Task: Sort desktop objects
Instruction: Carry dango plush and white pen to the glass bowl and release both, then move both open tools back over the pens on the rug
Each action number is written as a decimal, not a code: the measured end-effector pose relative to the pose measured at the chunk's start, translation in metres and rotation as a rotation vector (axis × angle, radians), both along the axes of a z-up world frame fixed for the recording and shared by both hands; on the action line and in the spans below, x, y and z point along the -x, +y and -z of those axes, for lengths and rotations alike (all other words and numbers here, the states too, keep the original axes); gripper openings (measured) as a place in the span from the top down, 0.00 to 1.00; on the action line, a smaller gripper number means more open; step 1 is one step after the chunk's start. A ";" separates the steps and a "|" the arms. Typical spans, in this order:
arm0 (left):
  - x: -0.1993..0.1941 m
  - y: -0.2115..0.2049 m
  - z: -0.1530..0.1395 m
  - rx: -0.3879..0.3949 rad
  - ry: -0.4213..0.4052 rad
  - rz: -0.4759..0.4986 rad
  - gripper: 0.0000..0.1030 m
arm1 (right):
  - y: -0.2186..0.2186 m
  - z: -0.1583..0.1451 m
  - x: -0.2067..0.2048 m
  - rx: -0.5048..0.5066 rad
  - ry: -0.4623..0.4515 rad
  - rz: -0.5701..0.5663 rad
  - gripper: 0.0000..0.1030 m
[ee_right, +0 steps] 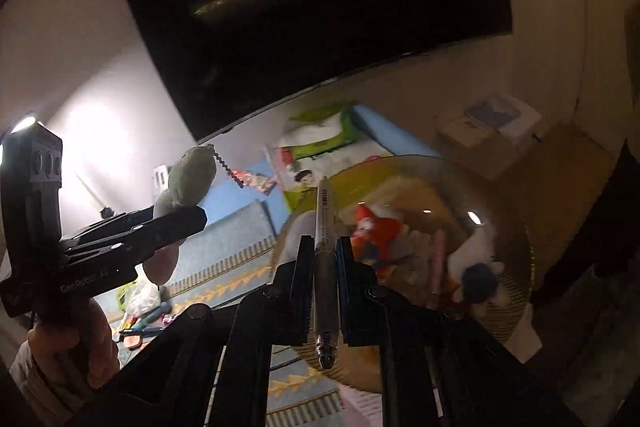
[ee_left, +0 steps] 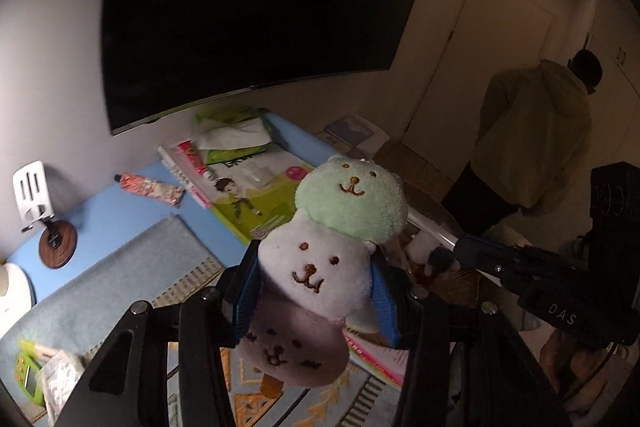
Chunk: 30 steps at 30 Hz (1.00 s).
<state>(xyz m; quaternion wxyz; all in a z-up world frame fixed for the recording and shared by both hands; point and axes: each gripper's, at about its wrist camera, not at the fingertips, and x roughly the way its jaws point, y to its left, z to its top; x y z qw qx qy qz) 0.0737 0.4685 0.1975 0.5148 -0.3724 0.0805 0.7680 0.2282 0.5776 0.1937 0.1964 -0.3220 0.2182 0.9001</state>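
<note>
**Plush toy and pen held up over the desk**

Left wrist view: the left gripper (ee_left: 316, 291) is clamped on a plush toy (ee_left: 320, 267), its blue pads pressing the white middle section from both sides. The toy is a stack of three faces, its long axis running away from the camera, with the green head farthest out and the pale purple end nearest. It hangs above the desk (ee_left: 120, 211), over the near edge of a picture book (ee_left: 256, 195). To the right the right gripper (ee_left: 464, 255) reaches over a basket (ee_left: 432, 183).

Right wrist view: the right gripper (ee_right: 326, 247) is closed on a pen (ee_right: 326, 259), which lies lengthwise along the fingers, one end toward the camera and the barcoded end pointing away. It sits above the basket (ee_right: 516, 291), which holds small toys. The plush toy (ee_right: 188, 183) is well apart, at the left.
</note>
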 end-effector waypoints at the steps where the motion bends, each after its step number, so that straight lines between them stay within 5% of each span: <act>1: -0.003 0.016 0.002 0.007 0.003 0.026 0.56 | 0.010 0.003 -0.003 0.006 -0.006 0.023 0.89; 11: -0.018 0.114 0.037 0.103 0.022 0.115 0.55 | 0.055 0.028 -0.011 0.020 -0.069 0.066 0.89; 16: -0.015 0.131 0.045 0.149 0.026 0.081 0.36 | 0.063 0.035 -0.004 0.030 -0.110 0.043 0.88; 21: -0.014 0.115 0.040 0.131 0.024 0.055 0.35 | 0.060 0.033 -0.003 0.024 -0.106 0.044 0.76; 26: -0.012 0.065 0.029 0.100 0.015 0.003 0.33 | 0.043 0.025 -0.001 0.016 -0.086 0.055 0.52; 30: -0.002 0.008 0.019 0.062 -0.013 -0.079 0.32 | 0.010 0.013 0.005 -0.024 -0.067 0.023 0.51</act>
